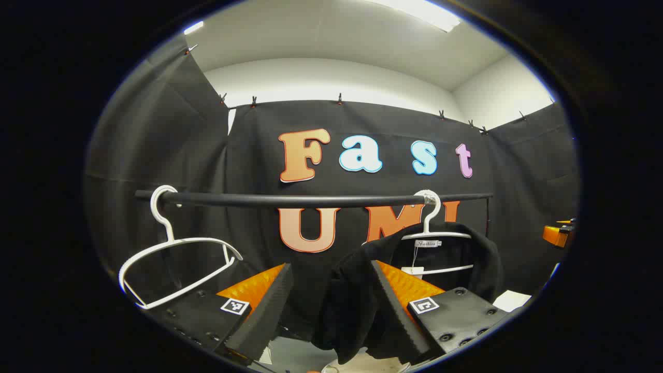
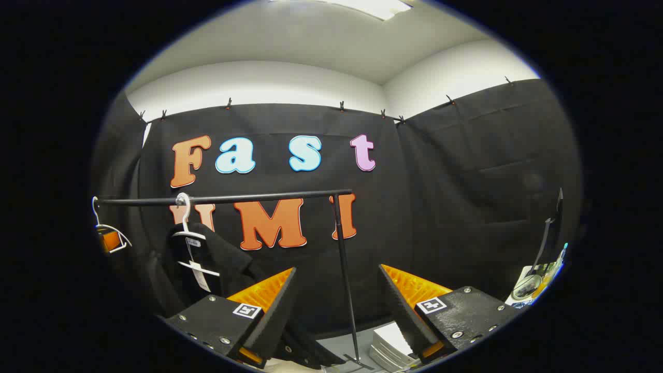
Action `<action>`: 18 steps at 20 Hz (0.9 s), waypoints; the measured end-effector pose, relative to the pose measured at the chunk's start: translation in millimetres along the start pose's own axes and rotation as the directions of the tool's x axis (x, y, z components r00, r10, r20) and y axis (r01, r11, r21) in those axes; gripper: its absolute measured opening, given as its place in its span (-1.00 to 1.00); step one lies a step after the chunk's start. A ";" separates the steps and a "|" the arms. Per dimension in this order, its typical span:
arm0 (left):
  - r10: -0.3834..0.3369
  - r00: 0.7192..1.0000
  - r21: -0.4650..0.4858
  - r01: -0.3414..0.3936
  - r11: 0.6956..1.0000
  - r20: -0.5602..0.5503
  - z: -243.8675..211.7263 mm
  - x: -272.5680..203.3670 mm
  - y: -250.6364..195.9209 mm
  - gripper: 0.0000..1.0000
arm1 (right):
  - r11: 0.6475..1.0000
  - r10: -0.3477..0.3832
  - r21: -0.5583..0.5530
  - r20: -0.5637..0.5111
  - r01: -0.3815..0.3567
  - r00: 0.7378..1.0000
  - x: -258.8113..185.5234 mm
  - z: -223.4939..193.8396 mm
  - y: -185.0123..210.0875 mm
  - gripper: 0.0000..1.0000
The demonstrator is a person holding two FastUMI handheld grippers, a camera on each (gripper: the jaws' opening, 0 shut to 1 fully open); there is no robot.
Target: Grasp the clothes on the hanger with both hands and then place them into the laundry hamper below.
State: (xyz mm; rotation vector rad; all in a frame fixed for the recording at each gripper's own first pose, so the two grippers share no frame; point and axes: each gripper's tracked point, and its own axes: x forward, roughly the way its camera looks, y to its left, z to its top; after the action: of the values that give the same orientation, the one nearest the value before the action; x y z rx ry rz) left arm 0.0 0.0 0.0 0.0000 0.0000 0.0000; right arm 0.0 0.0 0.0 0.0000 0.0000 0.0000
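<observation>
A black garment point(image 1: 466, 259) hangs on a white hanger point(image 1: 434, 228) at the right end of the black rail point(image 1: 311, 200). Its left side droops down between the fingers of my left gripper point(image 1: 331, 311), which is open and not pressing on the cloth. Far right, an orange part of the other gripper point(image 1: 558, 234) shows. In the right gripper view the same garment point(image 2: 217, 264) and its hanger point(image 2: 187, 228) are at the lower left, left of my right gripper point(image 2: 336, 311). That gripper is open with nothing between its fingers.
An empty white hanger point(image 1: 171, 248) hangs at the rail's left end. The rack's upright post point(image 2: 344, 269) stands between the right gripper's fingers, farther back. A stack of white sheets point(image 2: 388, 344) lies on the floor, and small items point(image 2: 536, 282) sit at the right edge.
</observation>
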 end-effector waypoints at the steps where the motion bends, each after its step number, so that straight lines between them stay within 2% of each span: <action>1: -0.007 1.000 0.000 0.007 1.000 -0.002 -1.8 1.7 1.9 0.86 | 1.000 0.000 0.002 0.001 0.000 1.000 -1.2 1.1 7.5 0.87; 3: -0.017 1.000 -0.011 0.017 1.000 -0.006 -4.1 3.6 2.4 0.86 | 1.000 -0.004 0.000 0.011 0.004 1.000 -5.2 6.4 16.6 0.86; 4: -0.024 1.000 -0.017 0.024 1.000 -0.005 -5.0 4.3 2.4 0.99 | 1.000 -0.006 -0.003 0.015 0.006 1.000 -7.0 7.4 19.4 0.86; 6: -0.034 0.999 -0.026 0.033 0.999 -0.008 -7.9 4.6 2.0 0.99 | 1.000 -0.009 -0.008 0.013 0.009 1.000 -12.3 7.6 24.6 0.86; 8: -0.029 0.999 -0.024 0.028 0.999 -0.016 -11.6 3.4 6.0 0.86 | 1.000 -0.010 -0.011 0.005 0.010 1.000 -13.7 4.4 27.8 0.86; 12: -0.017 1.000 -0.026 0.017 1.000 -0.019 -12.5 -4.8 10.9 0.93 | 1.000 -0.007 -0.026 0.000 0.007 1.000 -18.6 3.1 31.0 0.86; 18: 0.013 1.000 -0.031 -0.014 0.999 -0.012 -8.1 -16.9 19.2 0.93 | 0.999 0.023 -0.040 0.020 -0.023 1.000 -26.3 13.0 40.2 0.86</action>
State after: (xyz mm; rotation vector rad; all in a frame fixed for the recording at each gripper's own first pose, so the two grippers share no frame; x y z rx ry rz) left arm -16.9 19.2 -8.1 -0.0310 0.0121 0.0135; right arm -26.3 40.2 13.0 -0.0397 -0.0204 0.0231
